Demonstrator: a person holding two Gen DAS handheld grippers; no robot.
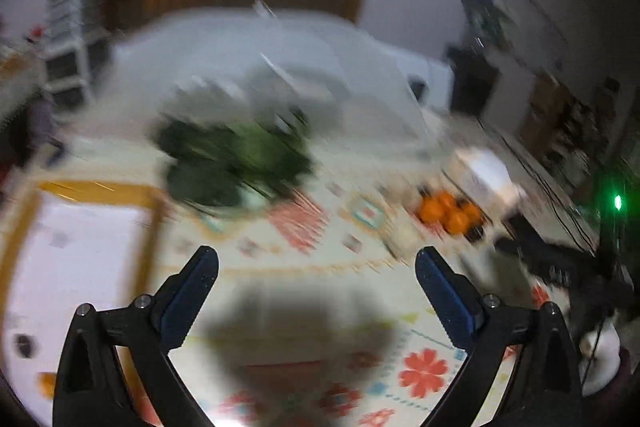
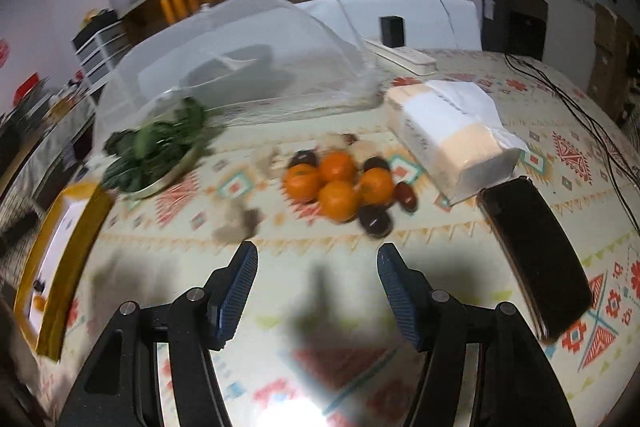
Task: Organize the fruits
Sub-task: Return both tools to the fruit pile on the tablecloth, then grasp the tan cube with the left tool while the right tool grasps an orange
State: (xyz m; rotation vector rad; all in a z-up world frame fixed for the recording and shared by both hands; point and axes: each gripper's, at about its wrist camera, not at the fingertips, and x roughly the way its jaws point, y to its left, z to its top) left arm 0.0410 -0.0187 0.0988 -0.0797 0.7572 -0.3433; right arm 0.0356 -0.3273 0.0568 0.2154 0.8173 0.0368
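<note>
Several oranges [image 2: 338,183] lie in a cluster on the patterned tablecloth, with dark plums [image 2: 374,219] and a red date [image 2: 405,195] around them. The oranges also show blurred at the right of the left wrist view [image 1: 450,211]. Pale lumpy pieces [image 2: 236,221] lie to their left. My right gripper [image 2: 318,255] is open and empty, just in front of the fruit. My left gripper [image 1: 316,261] is open and empty above the cloth, left of the oranges.
A plate of leafy greens [image 2: 156,155] stands at the left, also in the left wrist view [image 1: 236,163]. A clear mesh food cover [image 2: 240,59] stands behind it. A tissue pack [image 2: 452,131] and a black phone [image 2: 536,251] lie at the right. A yellow-rimmed box [image 2: 60,247] sits at the left edge.
</note>
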